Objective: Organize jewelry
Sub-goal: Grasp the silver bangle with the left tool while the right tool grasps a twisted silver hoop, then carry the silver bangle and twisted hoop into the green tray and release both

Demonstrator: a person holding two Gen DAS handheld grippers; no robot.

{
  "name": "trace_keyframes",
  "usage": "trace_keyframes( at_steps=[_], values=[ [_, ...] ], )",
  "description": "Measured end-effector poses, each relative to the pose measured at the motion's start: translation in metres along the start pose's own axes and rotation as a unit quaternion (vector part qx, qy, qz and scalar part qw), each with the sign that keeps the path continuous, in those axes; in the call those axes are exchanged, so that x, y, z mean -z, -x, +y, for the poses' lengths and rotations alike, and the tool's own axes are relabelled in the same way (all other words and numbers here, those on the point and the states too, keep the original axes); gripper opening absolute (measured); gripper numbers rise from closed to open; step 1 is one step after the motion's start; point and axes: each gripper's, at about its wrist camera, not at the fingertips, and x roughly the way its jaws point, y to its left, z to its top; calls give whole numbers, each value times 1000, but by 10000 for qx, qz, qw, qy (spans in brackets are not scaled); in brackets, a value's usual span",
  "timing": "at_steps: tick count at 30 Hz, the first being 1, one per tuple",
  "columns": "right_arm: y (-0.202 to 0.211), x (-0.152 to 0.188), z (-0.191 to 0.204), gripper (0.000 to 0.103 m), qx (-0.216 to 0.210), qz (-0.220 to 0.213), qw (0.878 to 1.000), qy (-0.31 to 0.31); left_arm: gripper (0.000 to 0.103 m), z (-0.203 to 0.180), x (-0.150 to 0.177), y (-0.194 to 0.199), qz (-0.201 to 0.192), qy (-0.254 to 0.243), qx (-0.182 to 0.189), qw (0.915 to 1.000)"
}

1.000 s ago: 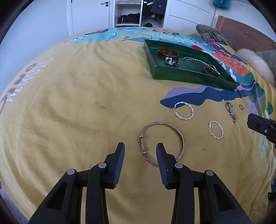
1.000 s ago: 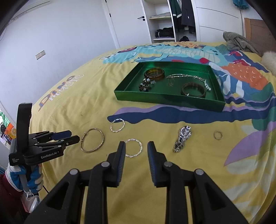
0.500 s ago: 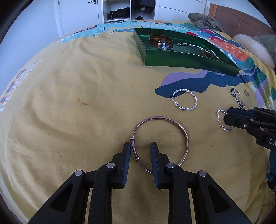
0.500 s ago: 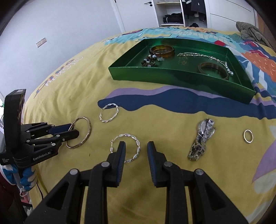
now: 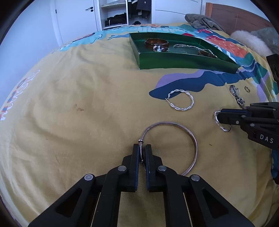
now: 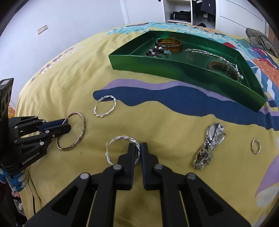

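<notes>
Jewelry is being laid out on a yellow bedspread (image 5: 73,97) with bright patterns, and some of it is being kept in a green tray (image 6: 176,69) farther back. Nearest the left camera, the left gripper (image 5: 142,148) is being pressed together on a thin metal bangle (image 5: 191,139); the wire is being pinched between the two black fingers beside its little clasp. The rest of the bangle is being rested flat on the cloth. To the right, the right gripper (image 6: 137,147) is being pressed together on a twisted silver hoop earring (image 6: 111,145), with its far-right rim pinched between the fingers. A second twisted hoop (image 6: 104,106) is being left a bit farther away, at the edge of a dark blue patch. A silver wristwatch (image 6: 209,145) is being left to the right of the held hoop, with a small plain ring (image 6: 255,146) just past it. Farther back, an amber bangle (image 6: 169,44), a beaded piece (image 6: 155,52), a silver chain (image 6: 209,55) and a brown bangle (image 6: 225,69) are being held in the tray. Beyond the bed, white wardrobe doors (image 5: 76,19) and open shelves with dark clothes (image 5: 116,16) are being seen.
</notes>
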Motion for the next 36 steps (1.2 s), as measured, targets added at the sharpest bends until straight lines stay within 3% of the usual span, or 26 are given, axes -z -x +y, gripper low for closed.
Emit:
trace_keyframes(
  at_steps=[22, 36],
  values=[
    [92, 24, 12, 5, 219, -906, 9952, -308, 6, -18, 4, 50, -273, -105, -794, 9964],
    [151, 53, -4, 6, 277, -1352, 9889, -544, 6, -42, 1, 89, -494, -289, -1214, 9910]
  ],
)
